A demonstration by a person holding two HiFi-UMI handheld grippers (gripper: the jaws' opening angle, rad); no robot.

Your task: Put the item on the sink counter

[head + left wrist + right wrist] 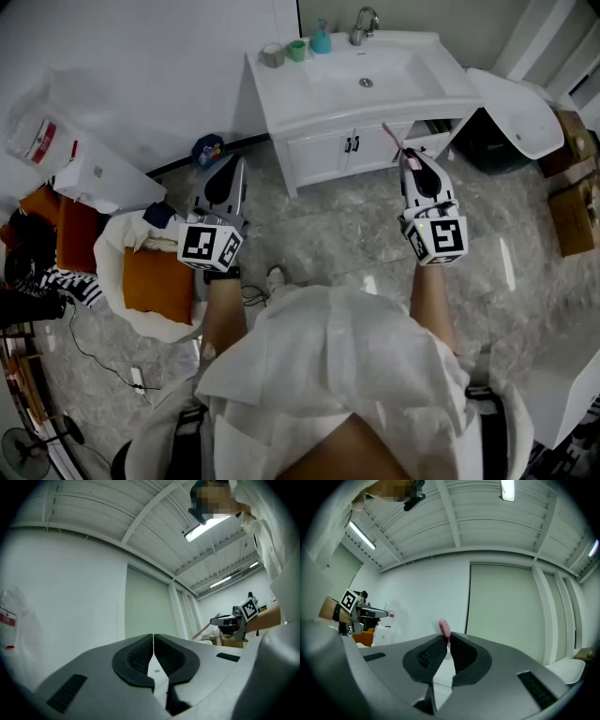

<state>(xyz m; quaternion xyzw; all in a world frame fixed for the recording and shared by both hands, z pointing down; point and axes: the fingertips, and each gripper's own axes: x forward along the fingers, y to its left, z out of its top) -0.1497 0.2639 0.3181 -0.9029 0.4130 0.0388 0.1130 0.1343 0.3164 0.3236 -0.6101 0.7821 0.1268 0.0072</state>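
Note:
A thin pink toothbrush-like item (391, 138) sticks up from my right gripper (405, 156), whose jaws are shut on it. In the right gripper view its pink end (444, 628) rises just above the closed pads of the right gripper (448, 641). The white sink counter (281, 89) stands ahead, a short way beyond that gripper. My left gripper (235, 162) hangs over the floor to the counter's left. Its pads meet with nothing between them in the left gripper view (153, 641), where the pink item (202, 630) shows at the far right.
On the counter's back edge stand a grey cup (272, 54), a green cup (297, 50), a blue bottle (321, 39) and the faucet (364, 23). A white tub with an orange cushion (155, 281) sits at the left, a white lid (520, 108) and cardboard boxes (572, 202) at the right.

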